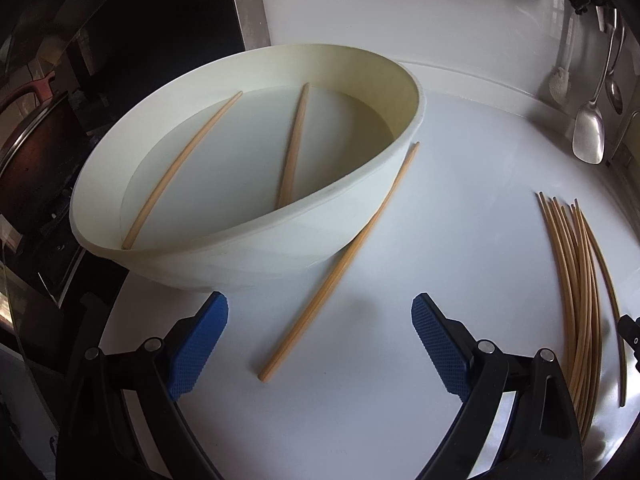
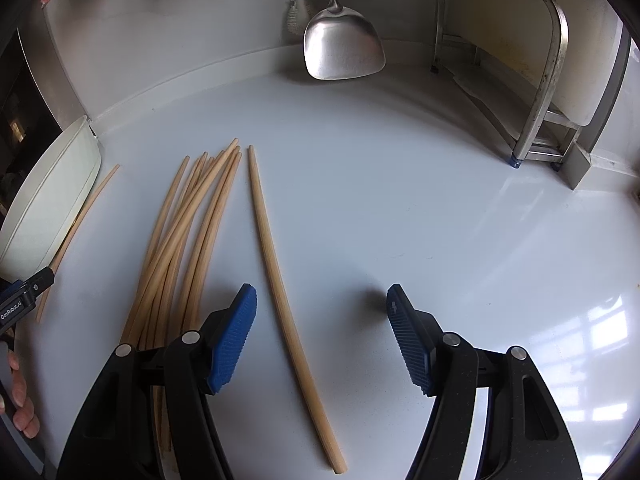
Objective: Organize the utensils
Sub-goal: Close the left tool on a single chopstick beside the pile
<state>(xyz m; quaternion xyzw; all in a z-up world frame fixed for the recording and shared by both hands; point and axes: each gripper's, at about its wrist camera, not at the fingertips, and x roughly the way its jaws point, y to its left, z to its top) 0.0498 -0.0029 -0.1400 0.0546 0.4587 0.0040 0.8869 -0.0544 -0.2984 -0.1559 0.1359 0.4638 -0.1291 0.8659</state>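
While both grippers' fingers (image 1: 436, 344) gape empty, lone chopstick (image 2: 288, 292) lies between right fingers (image 2: 236, 340).

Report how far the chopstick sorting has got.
Done: two chopsticks lie inside the white basin.
In hand: nothing. The left gripper is open over a loose chopstick lying against the basin's outside; the right gripper is open over a single chopstick.
Left: those two, plus the bundle on the counter.
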